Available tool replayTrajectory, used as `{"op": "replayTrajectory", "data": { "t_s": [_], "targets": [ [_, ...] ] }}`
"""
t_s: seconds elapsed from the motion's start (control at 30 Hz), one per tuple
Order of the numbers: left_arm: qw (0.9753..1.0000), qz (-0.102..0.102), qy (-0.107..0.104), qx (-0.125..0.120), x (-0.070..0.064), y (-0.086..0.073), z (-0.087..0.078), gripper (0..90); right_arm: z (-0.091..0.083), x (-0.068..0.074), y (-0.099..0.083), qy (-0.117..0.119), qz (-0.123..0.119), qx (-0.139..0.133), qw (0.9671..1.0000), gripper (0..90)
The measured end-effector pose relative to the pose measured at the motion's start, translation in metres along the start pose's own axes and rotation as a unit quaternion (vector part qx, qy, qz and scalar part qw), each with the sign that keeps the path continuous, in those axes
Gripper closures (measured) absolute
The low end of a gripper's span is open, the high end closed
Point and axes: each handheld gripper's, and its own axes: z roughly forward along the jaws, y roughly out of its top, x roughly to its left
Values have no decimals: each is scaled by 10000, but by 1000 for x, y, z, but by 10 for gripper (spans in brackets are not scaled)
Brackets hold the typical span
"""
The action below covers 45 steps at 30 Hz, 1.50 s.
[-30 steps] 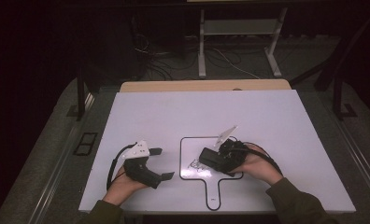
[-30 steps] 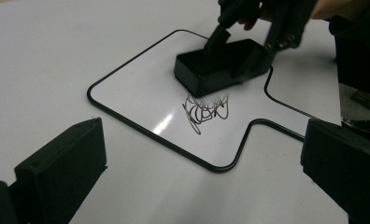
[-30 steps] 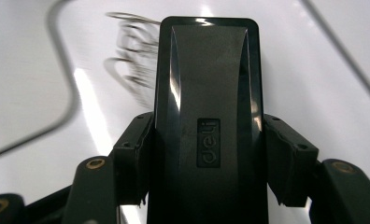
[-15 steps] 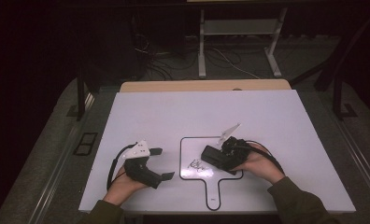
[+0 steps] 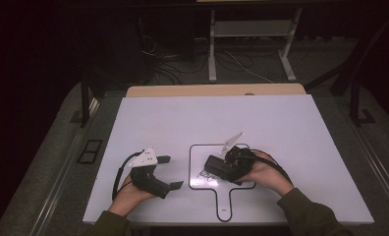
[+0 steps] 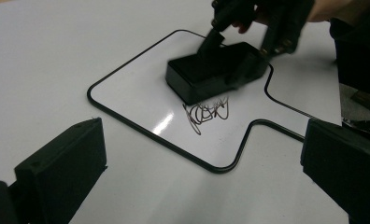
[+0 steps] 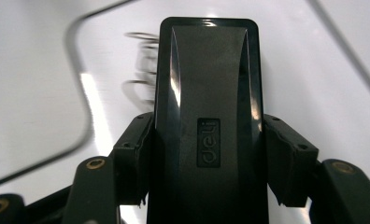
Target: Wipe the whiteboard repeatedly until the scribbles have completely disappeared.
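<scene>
Two grippers: apart on table (image 5: 291,128)
Right gripper (image 5: 221,169): clamps eraser (image 6: 216,70) beside scribble (image 6: 206,112)
Left gripper (image 5: 170,172): jaws spread, empty
Board (image 5: 197,152): holds eraser, scribble

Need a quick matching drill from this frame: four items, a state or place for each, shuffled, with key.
Items:
1. left gripper
2. right gripper
3. eraser
4. scribble

States:
A. marked on the board, beside the eraser
B. open, holding nothing, resting on the table
C. black block lying on the board, clamped from both sides
D. shut on the eraser

Pairs: 1-B, 2-D, 3-C, 4-A
</scene>
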Motion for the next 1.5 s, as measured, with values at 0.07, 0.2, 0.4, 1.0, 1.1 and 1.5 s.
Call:
{"op": "replayTrajectory", "data": {
  "t_s": [0.07, 0.2, 0.4, 1.0, 1.1, 1.5],
  "targets": [
    [10000, 7, 0, 11, 0, 0, 0, 0, -1, -11, -2, -110, 206, -31, 9997, 388],
    [10000, 6, 4, 10, 0, 0, 0, 0, -2, -25, -4, -279, 339, -1, 9990, 388],
    [10000, -1, -1, 11, 0, 0, 1, 0, 4, -13, 6, -154, 150, 0, 9998, 388],
    [10000, 1, 0, 5, 0, 0, 0, 0, 20, 28, 34, 230, -452, 37, 9987, 388],
    [10000, -6, 3, -5, 0, 0, 0, 0, 18, 11, 31, 47, -242, 26, 9997, 388],
    [10000, 5, 1, 9, 1, 0, 0, 0, 16, 4, 28, -84, -126, 39, 9999, 388]
  ]
}}
